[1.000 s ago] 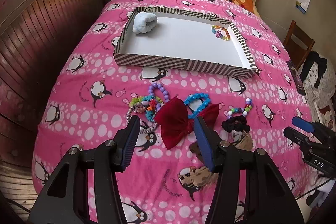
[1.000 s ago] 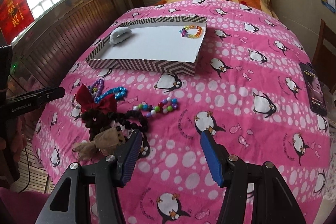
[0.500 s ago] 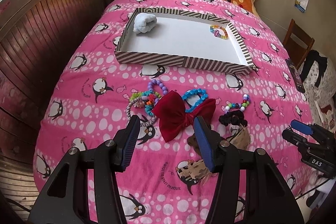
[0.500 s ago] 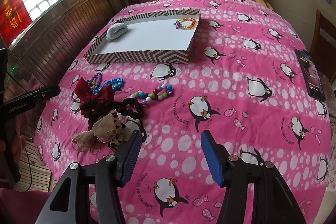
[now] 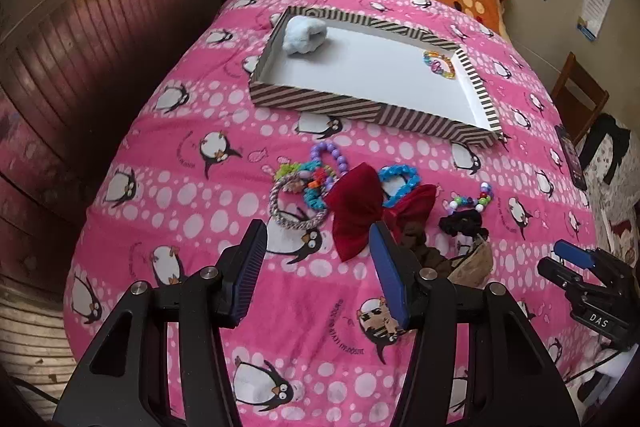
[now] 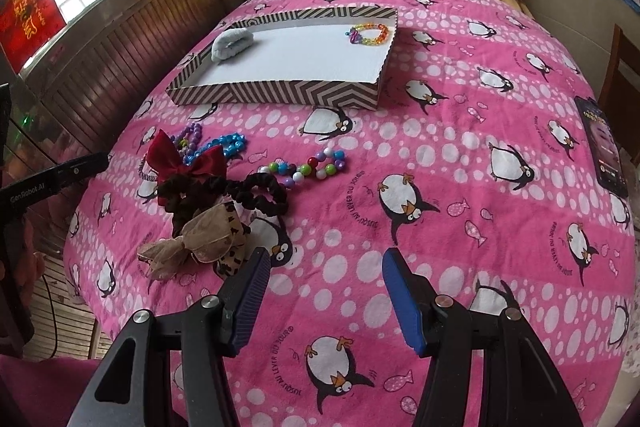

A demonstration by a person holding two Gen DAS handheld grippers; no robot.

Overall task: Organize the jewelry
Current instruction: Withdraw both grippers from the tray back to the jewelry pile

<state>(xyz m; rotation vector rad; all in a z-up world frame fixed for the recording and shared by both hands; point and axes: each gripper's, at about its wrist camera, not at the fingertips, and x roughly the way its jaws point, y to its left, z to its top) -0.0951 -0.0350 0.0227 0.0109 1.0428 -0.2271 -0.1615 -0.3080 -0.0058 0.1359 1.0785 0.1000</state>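
- Left tool [image 5: 318, 241] sits at the lower middle of its own view, jaws wide apart with nothing between them, hanging over the pink penguin bedspread [image 5: 192, 211].
- Right tool [image 6: 326, 267] fills the bottom of the right wrist view, jaws also wide and holding nothing, above a bare patch of bedspread.
- Just above the left tool lies a dark red bow [image 5: 354, 211]; its lower tip reaches down between the blue pads in the picture.
- Left of the bow is a twisted rope bracelet [image 5: 280, 211], with a purple bead bracelet [image 5: 332, 151] and a blue bead bracelet [image 5: 400, 179] above it, all touching or overlapping in one heap.
- Right of the bow lie a bracelet of mixed coloured beads [image 5: 472, 199] and a black scrunchie [image 5: 462, 223]; a tan leopard-print bow [image 6: 208, 235] sits lower, near the left pad in the right wrist view.
- Higher in both frames stands a shallow striped box [image 5: 360, 107] with a white floor.
- Inside it, a pale blue scrunchie [image 5: 304, 35] is in the upper left corner and a rainbow bracelet [image 5: 439, 64] in the upper right corner.
- A phone [image 6: 604, 147] lies at the right edge of the bed.
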